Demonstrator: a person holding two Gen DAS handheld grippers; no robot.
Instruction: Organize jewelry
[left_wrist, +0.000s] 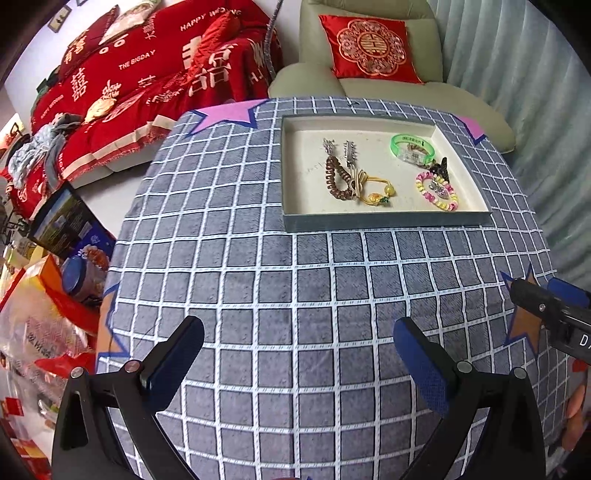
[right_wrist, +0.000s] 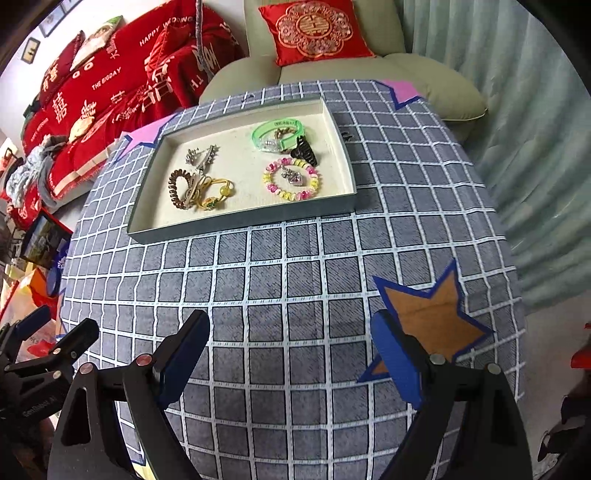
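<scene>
A shallow grey tray (left_wrist: 388, 220) (right_wrist: 236, 227) with a cream floor lies at the far side of the checked tablecloth. Inside it lie a green bangle (left_wrist: 412, 147) (right_wrist: 279, 134), a pink and yellow bead bracelet (left_wrist: 437, 192) (right_wrist: 291, 179), a brown coil hair tie (left_wrist: 338, 177) (right_wrist: 176, 190), a yellow cord bracelet (left_wrist: 376, 192) (right_wrist: 216, 194), silver clips (left_wrist: 349, 151) (right_wrist: 203, 155) and a black claw clip (left_wrist: 441, 166) (right_wrist: 304, 151). My left gripper (left_wrist: 298, 343) and right gripper (right_wrist: 290, 338) both stand open over bare cloth, well short of the tray, with nothing between their fingers.
An orange star patch (right_wrist: 432, 321) lies on the cloth by the right gripper's right finger; pink star patches (left_wrist: 229, 114) (right_wrist: 400, 90) mark the far corners. A pale armchair with a red cushion (left_wrist: 371, 50) stands behind the table. A red-covered sofa and boxes crowd the left.
</scene>
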